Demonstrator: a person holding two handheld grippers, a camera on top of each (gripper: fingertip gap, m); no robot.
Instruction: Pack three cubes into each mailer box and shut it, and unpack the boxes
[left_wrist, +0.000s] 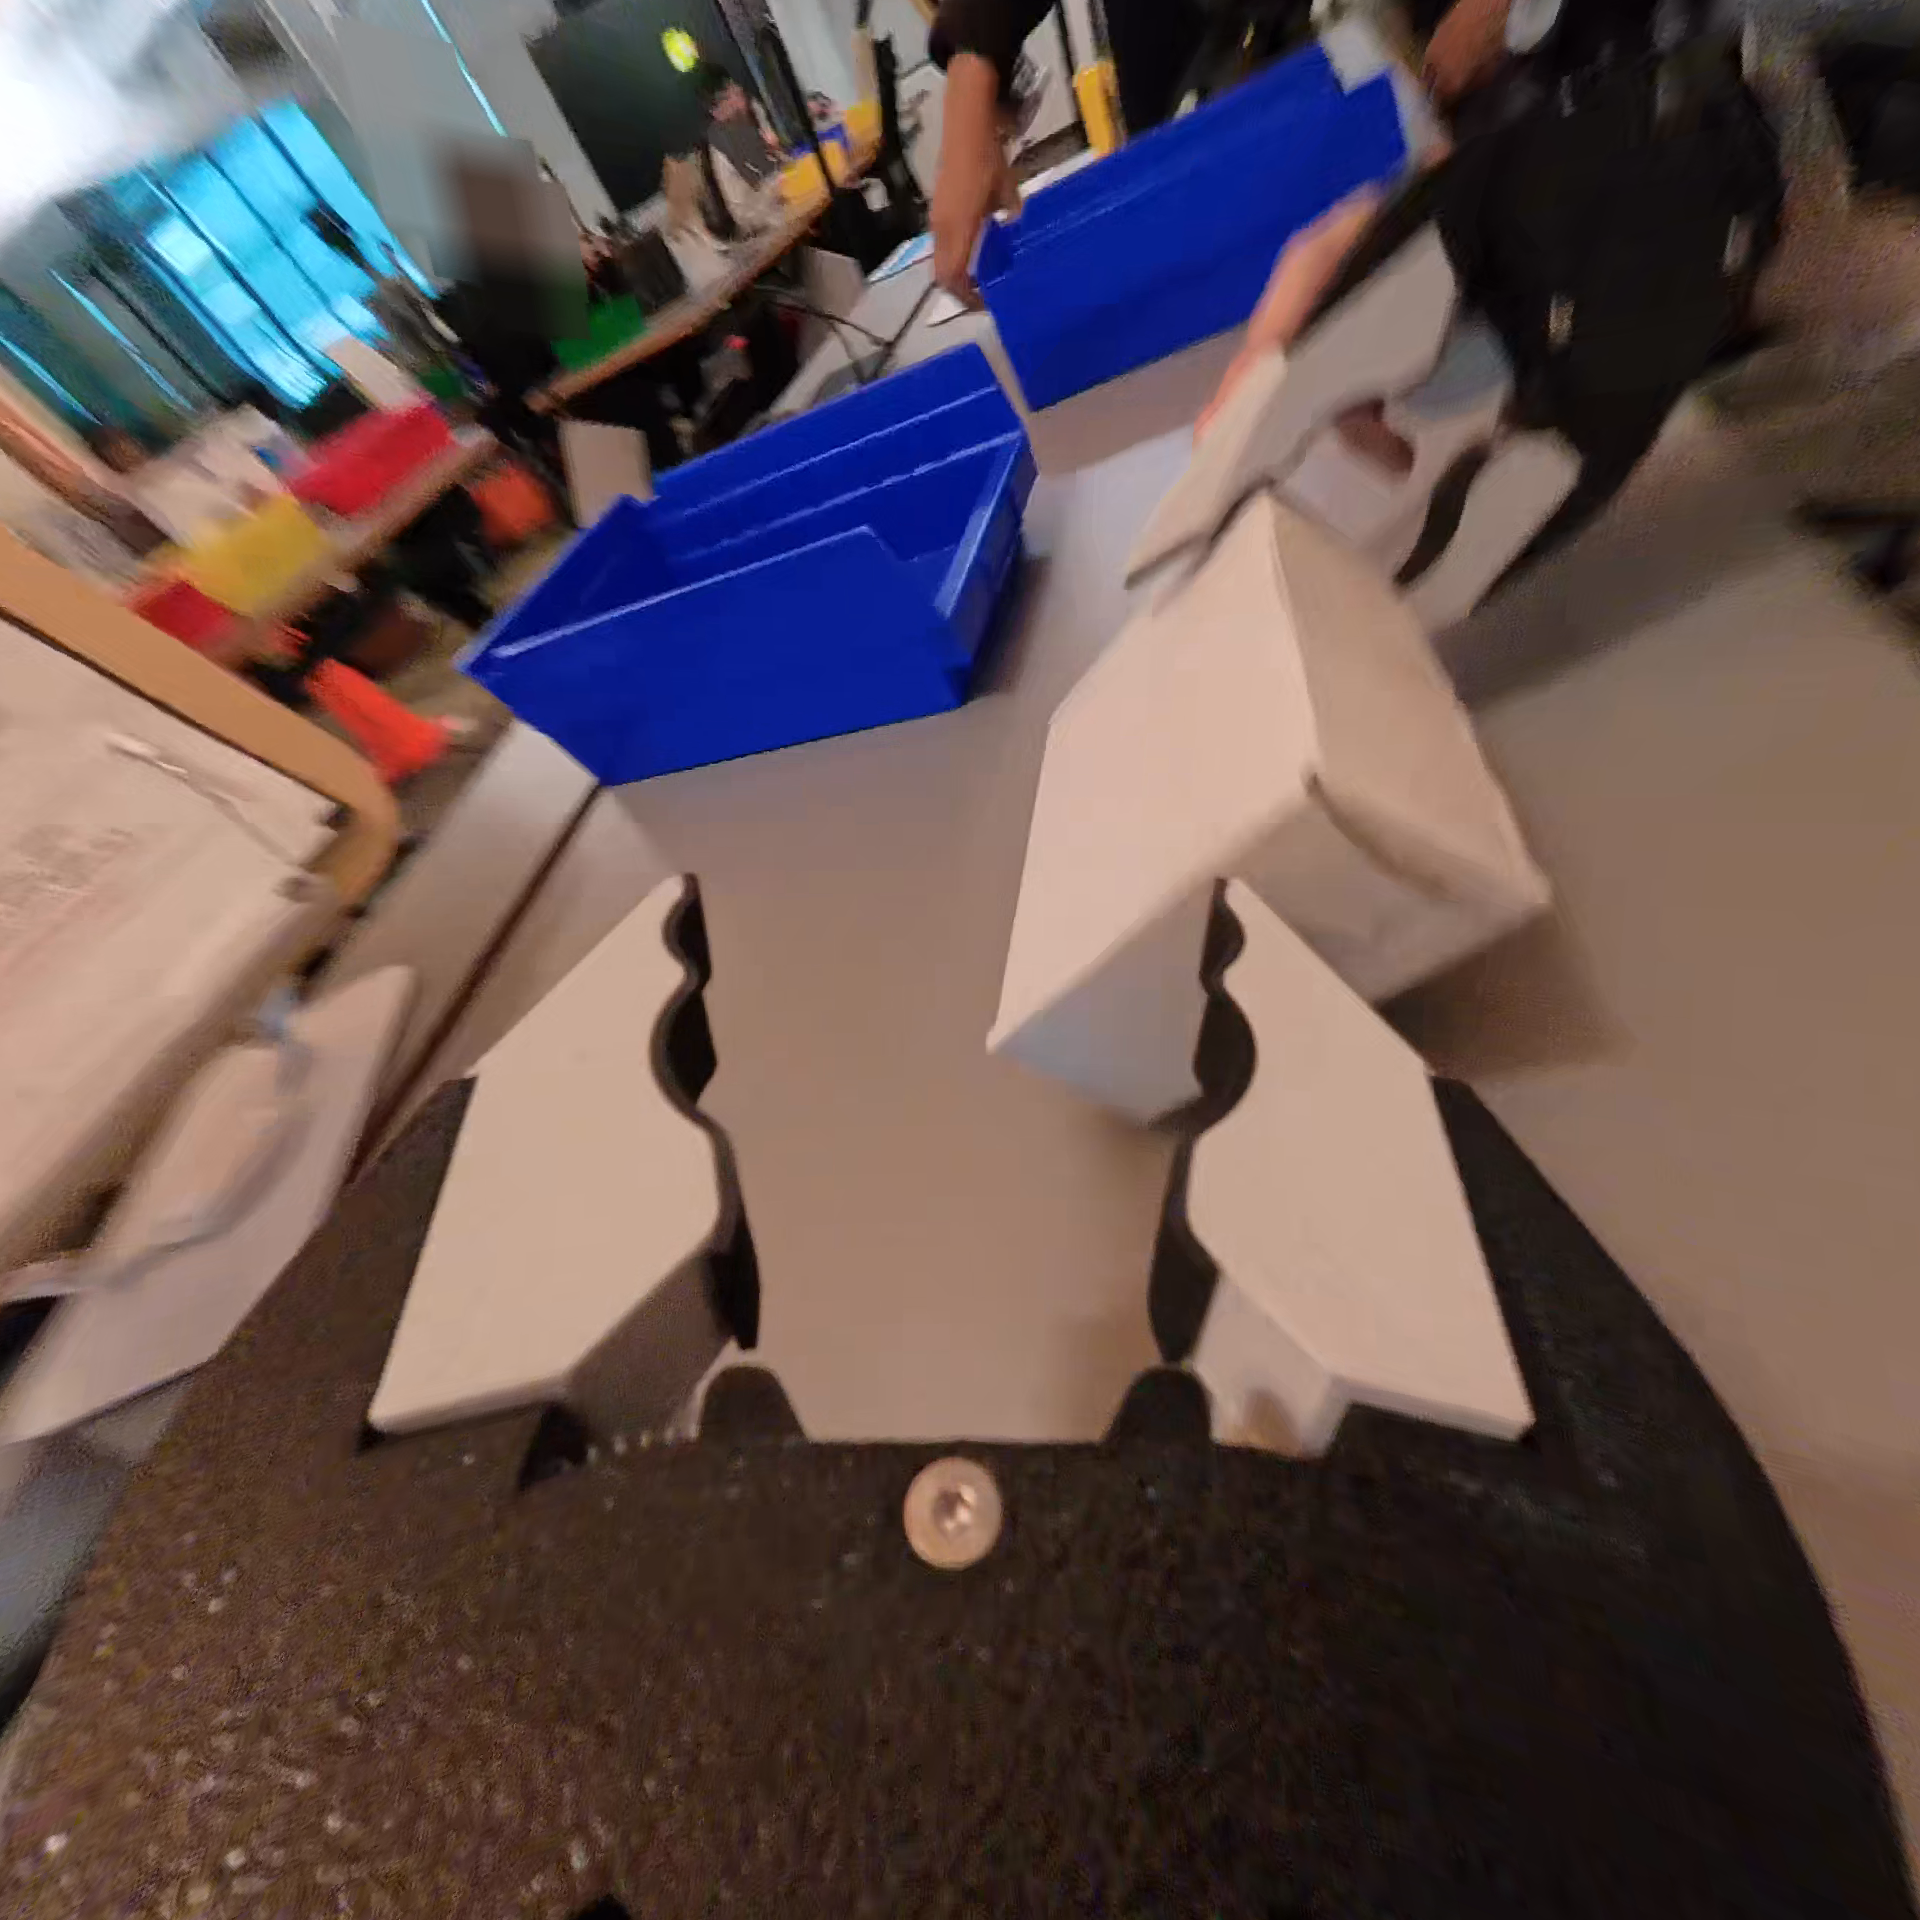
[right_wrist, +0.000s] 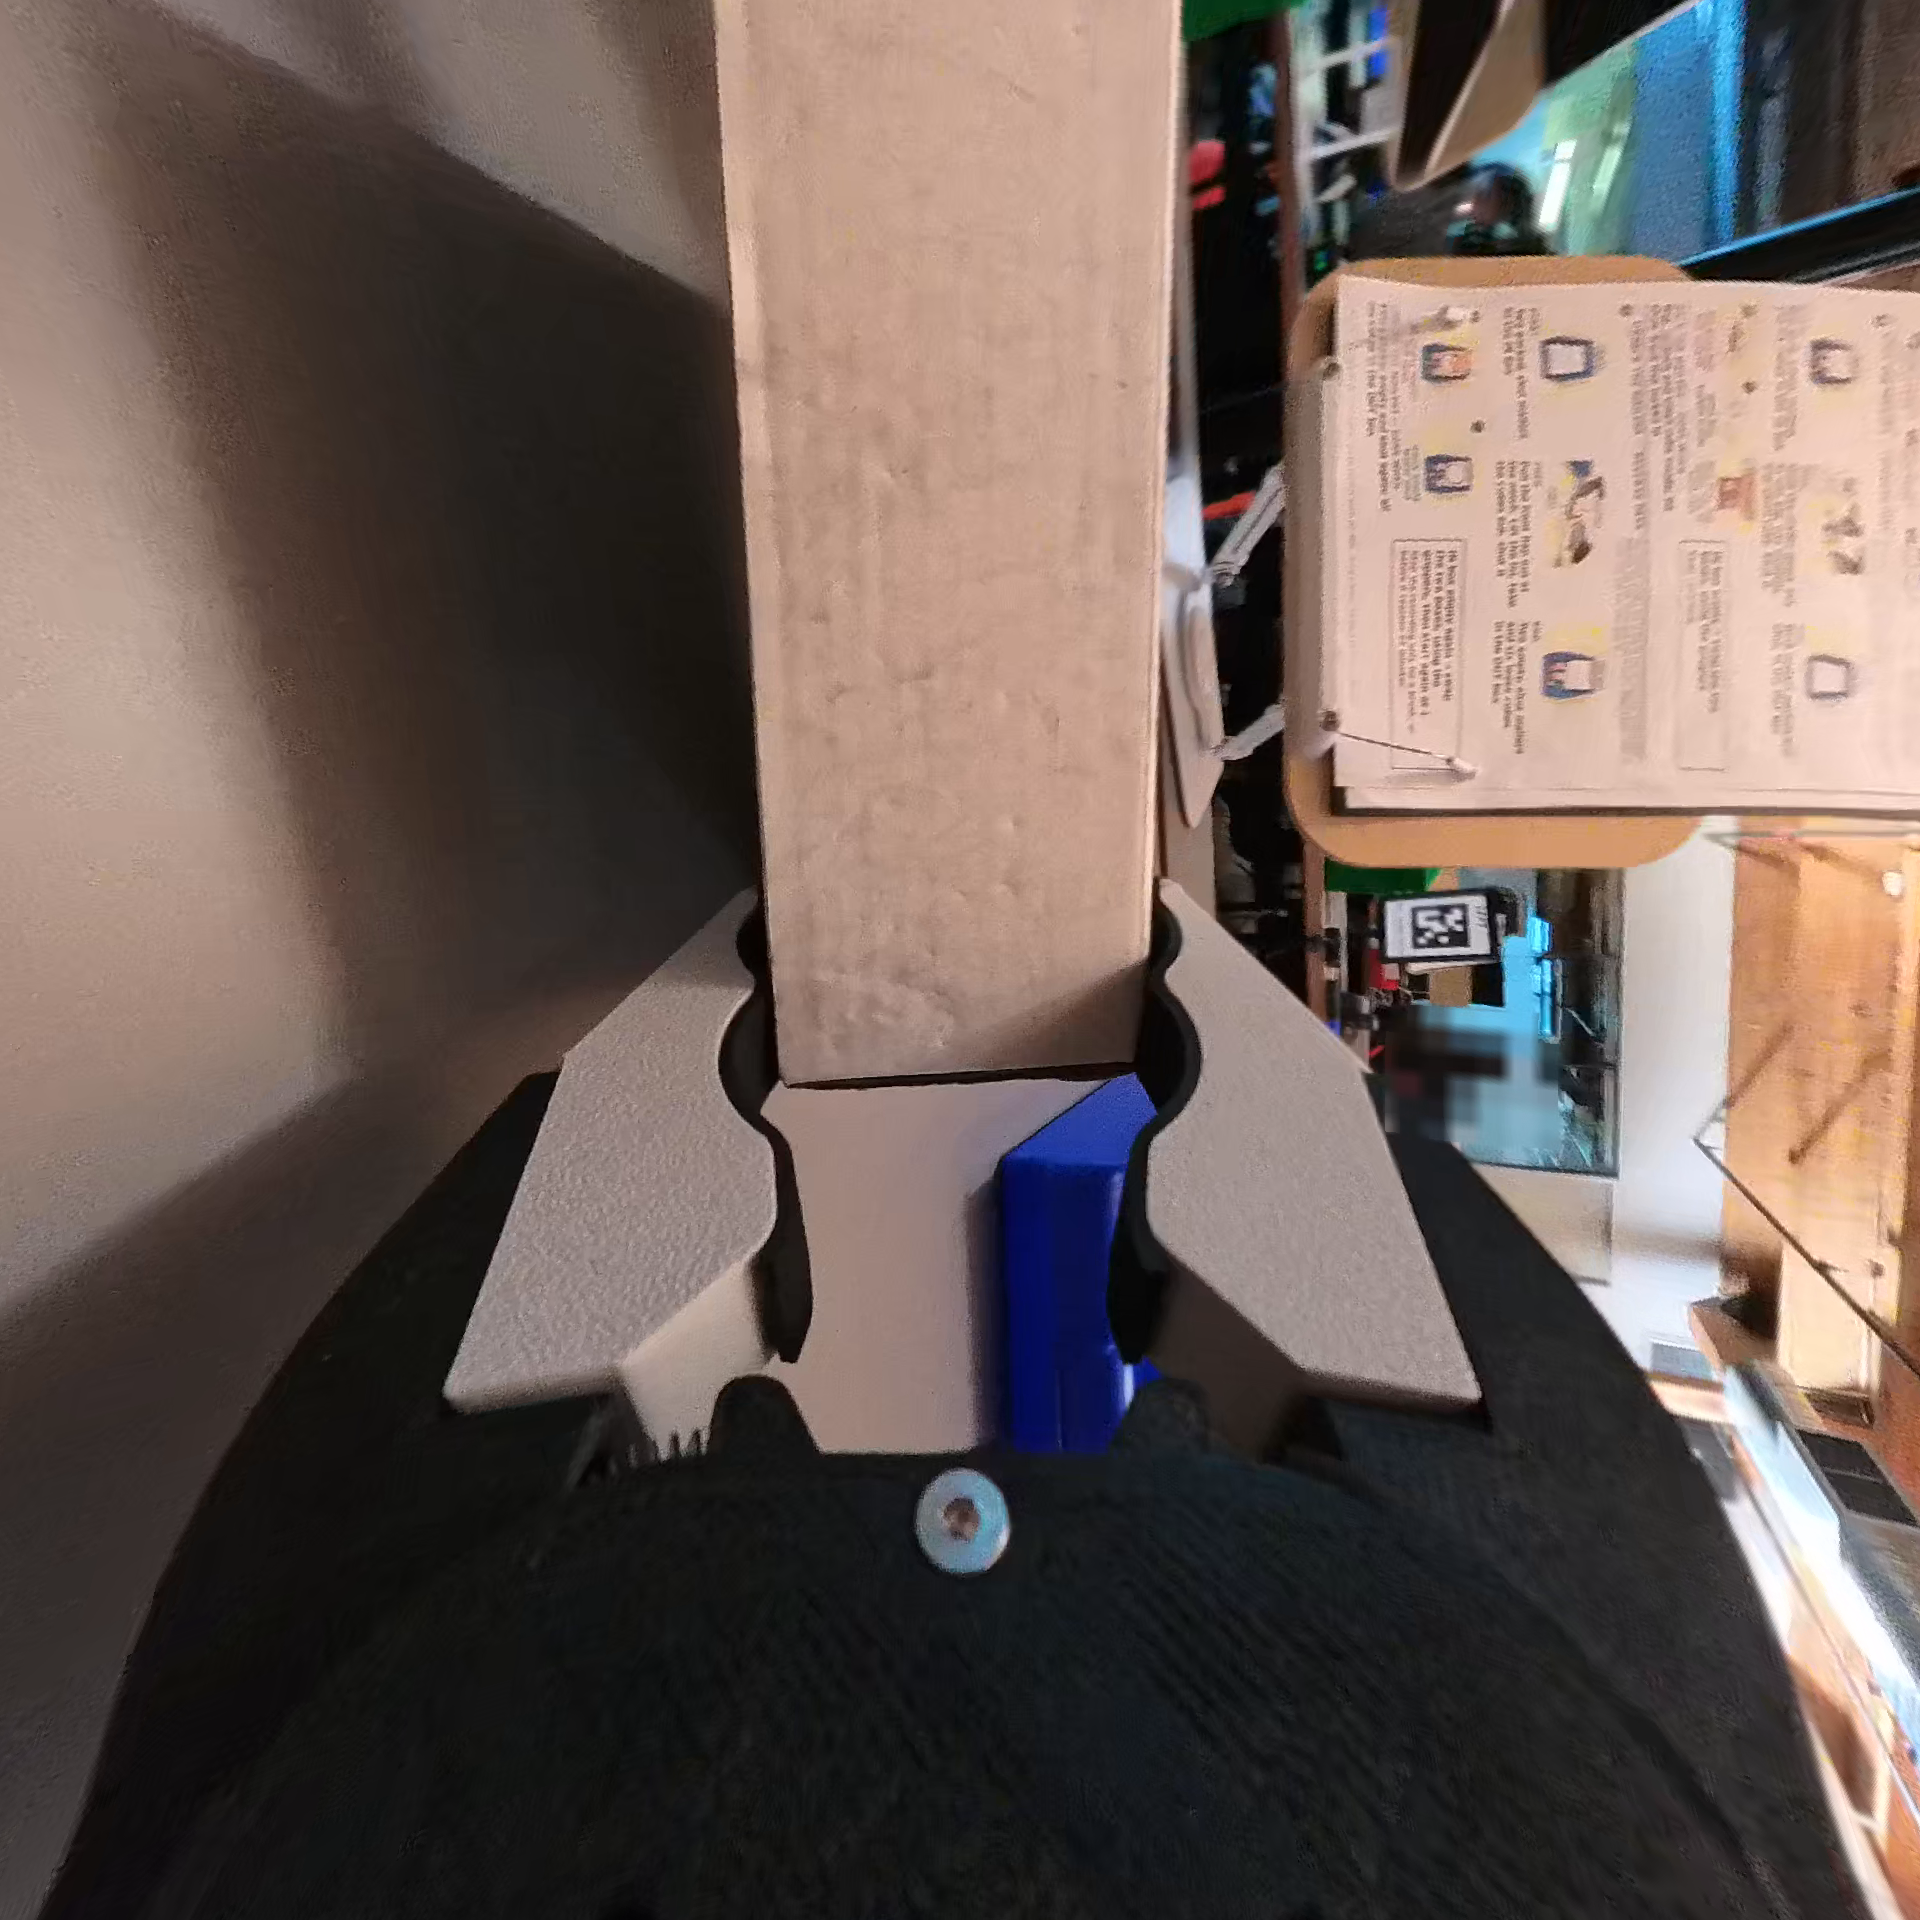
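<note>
The right gripper (right_wrist: 956, 997) has its jaws clamped on the end of a shut white mailer box (left_wrist: 1257, 821), held tilted above the table (left_wrist: 883, 1039) at centre right of the left wrist view. The left gripper (left_wrist: 956, 1039) hangs wide open and empty just beside it. I judge the box is being carried toward the blue bin (left_wrist: 769, 613); next comes setting it down. The printed sheet (right_wrist: 1621, 540) at upper right bears writing.
</note>
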